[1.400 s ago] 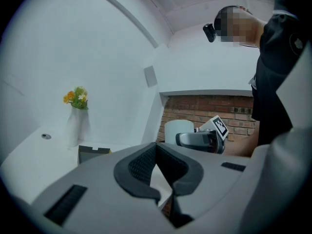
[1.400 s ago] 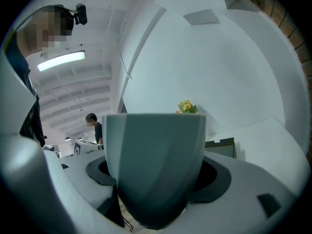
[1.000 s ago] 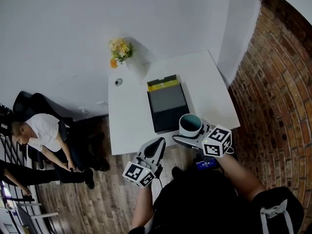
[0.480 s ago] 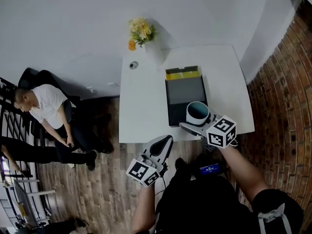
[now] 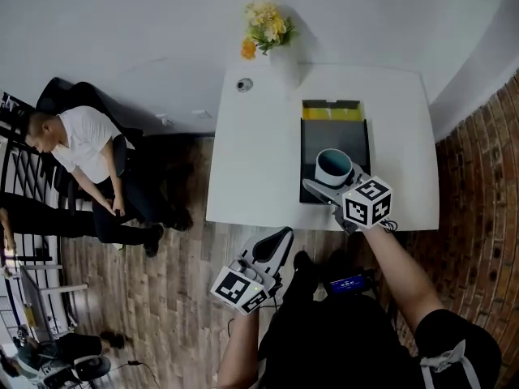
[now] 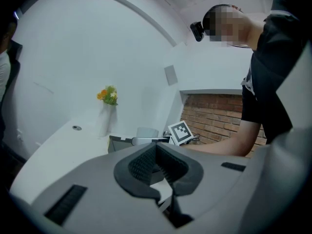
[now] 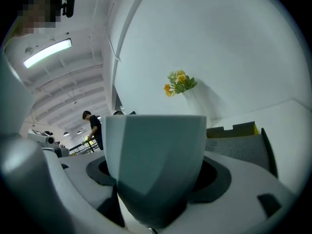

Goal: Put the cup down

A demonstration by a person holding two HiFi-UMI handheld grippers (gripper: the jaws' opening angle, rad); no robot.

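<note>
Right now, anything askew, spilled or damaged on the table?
Nothing stands out. The cup sits upright in the right gripper over the dark tray, the flower vase stands upright at the table's far edge, and no spill or damage shows.

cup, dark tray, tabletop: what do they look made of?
Cup: probably glazed ceramic, possibly moulded plastic; the faceted grey-teal wall has a soft sheen. Dark tray: looks like felt or foam, matte grey with no glare, but I can't be sure. Tabletop: smooth white laminate or painted board; the colour is even, with no grain.
</note>
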